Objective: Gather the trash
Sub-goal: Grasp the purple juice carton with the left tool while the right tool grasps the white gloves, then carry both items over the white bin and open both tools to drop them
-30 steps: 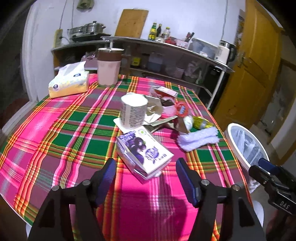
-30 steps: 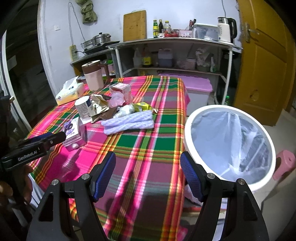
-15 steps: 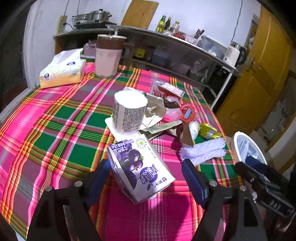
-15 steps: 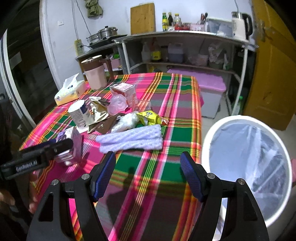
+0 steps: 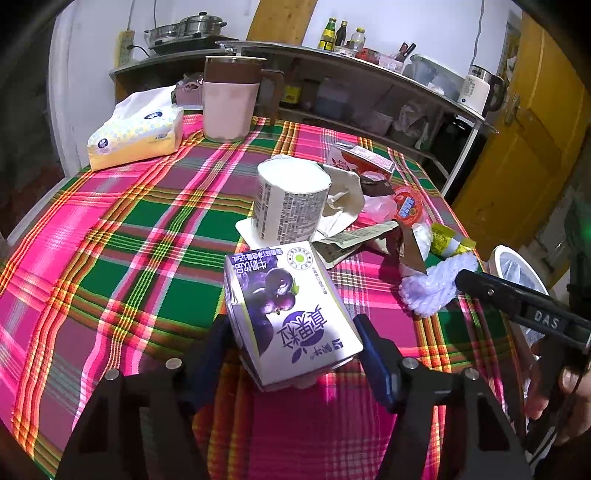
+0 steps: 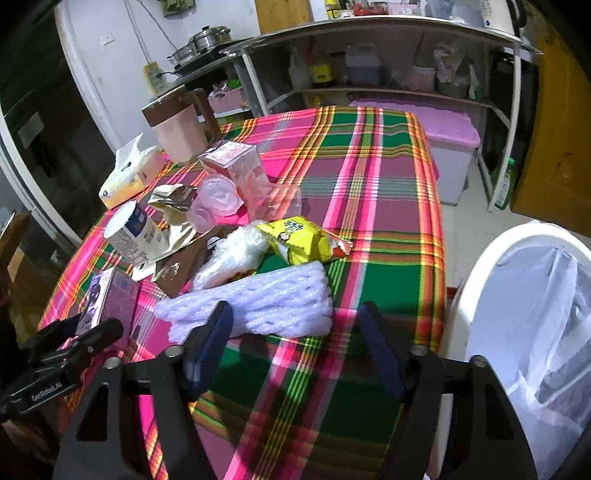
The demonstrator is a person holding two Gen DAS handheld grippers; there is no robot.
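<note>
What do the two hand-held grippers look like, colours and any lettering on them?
Both are black frames with silver screws and two fingers faced with dark blue pads. The left hand-held gripper shows white lettering reading GenRobot.AI on its side in the right wrist view. The right hand-held gripper carries white letters DAS on its black arm in the left wrist view. No sleeves or cables are clearly visible.

Plaid-clothed table (image 5: 122,236) before a white wall (image 5: 399,22); a metal shelving counter (image 6: 388,33) carries bottles (image 5: 334,35), steel pots (image 5: 184,31) and a kettle (image 5: 478,88). Yellow wooden door (image 5: 517,177) at right; pale tiled floor (image 6: 469,214).
</note>
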